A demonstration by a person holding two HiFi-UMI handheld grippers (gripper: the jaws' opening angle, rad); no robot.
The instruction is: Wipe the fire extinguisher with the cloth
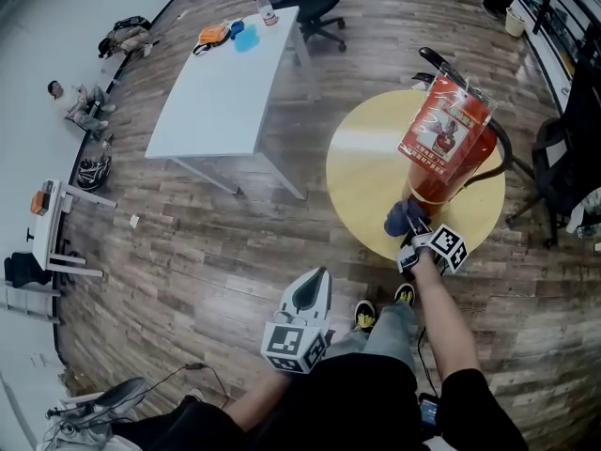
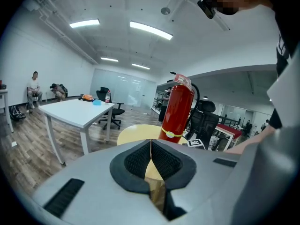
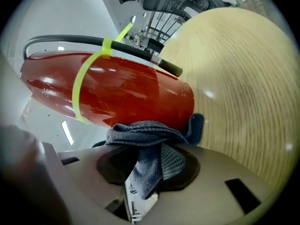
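The grey cloth (image 3: 143,135) is gripped in the right claw (image 3: 149,168) and is pressed against the lower body of the red fire extinguisher (image 1: 449,148), which is stood on the round yellow tabletop (image 1: 362,181). The left claw (image 2: 151,158) is held low, well apart from that tabletop, with its jaws closed together on nothing. A white table (image 1: 225,73) is seen farther off.

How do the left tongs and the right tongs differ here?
The left tongs grip nothing; the right tongs grip the cloth. The left tongs hang over the floor; the right tongs reach the fire extinguisher on the round table. Both are shut.
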